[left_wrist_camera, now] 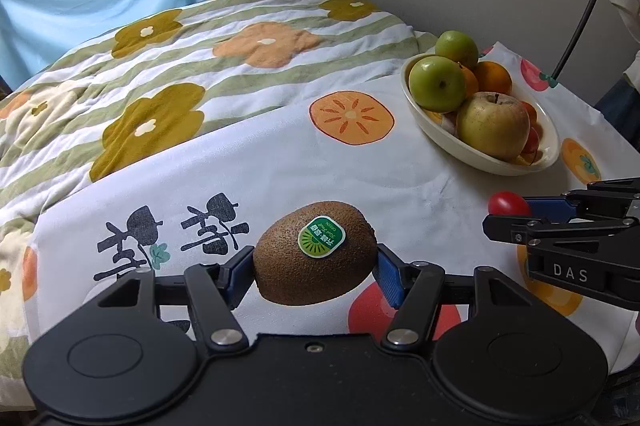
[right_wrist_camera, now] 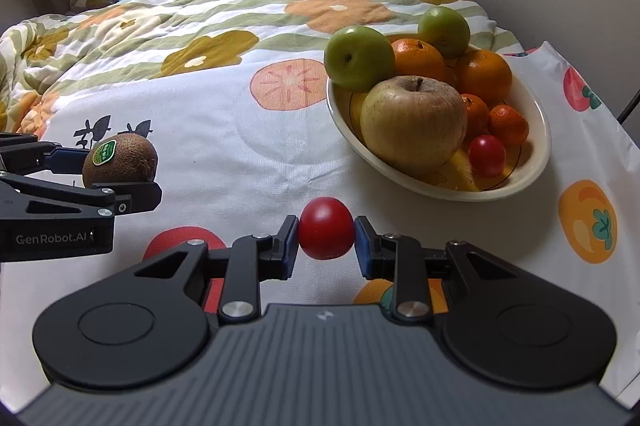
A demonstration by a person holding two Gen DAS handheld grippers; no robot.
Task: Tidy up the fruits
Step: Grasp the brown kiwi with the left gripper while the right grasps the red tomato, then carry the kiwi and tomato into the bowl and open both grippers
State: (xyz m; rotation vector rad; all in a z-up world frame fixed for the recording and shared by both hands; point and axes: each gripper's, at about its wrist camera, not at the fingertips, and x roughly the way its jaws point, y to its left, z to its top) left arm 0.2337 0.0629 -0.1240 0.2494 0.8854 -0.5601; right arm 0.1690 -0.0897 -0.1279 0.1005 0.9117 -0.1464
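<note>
With the left gripper (left_wrist_camera: 316, 272) clamped on the kiwi (left_wrist_camera: 315, 252) and the right gripper (right_wrist_camera: 326, 240) pinching a small red tomato (right_wrist_camera: 327, 233), both short of the heaped bowl (right_wrist_camera: 538, 130), added fruit may roll off.

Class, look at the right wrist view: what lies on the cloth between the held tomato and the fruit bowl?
Nothing: between the tomato and the bowl there is only bare printed cloth.
</note>
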